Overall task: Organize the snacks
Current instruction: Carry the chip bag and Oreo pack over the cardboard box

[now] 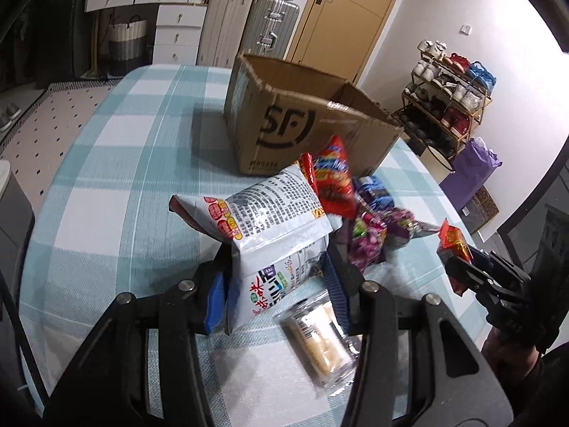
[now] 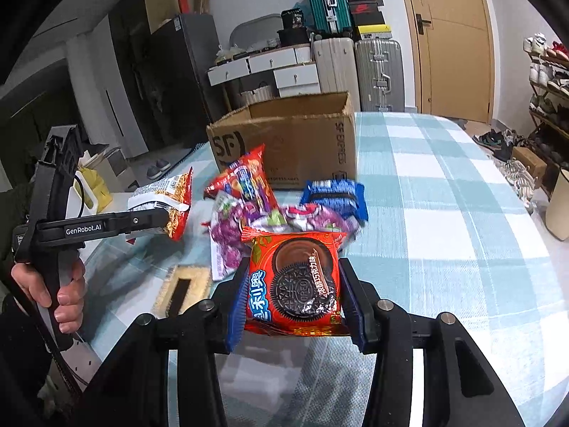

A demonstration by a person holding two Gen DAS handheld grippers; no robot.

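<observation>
My left gripper [image 1: 277,267] is shut on a white and red snack bag [image 1: 270,220] and holds it above the table; it also shows in the right wrist view [image 2: 167,206]. My right gripper [image 2: 293,284] is shut on a red Oreo pack [image 2: 295,281], lifted off the table; it shows in the left wrist view [image 1: 453,242]. An open cardboard SF box [image 1: 302,121] stands beyond [image 2: 291,142]. Between it and the grippers lie a red snack bag [image 2: 245,178], purple candy bags [image 2: 227,235] and a blue Oreo pack [image 2: 336,195].
A clear pack of pale biscuits [image 1: 320,338] lies on the blue checked tablecloth [image 1: 117,185] under my left gripper. Suitcases [image 2: 377,67], white drawers [image 2: 270,71] and a shoe rack [image 1: 448,99] stand around the table.
</observation>
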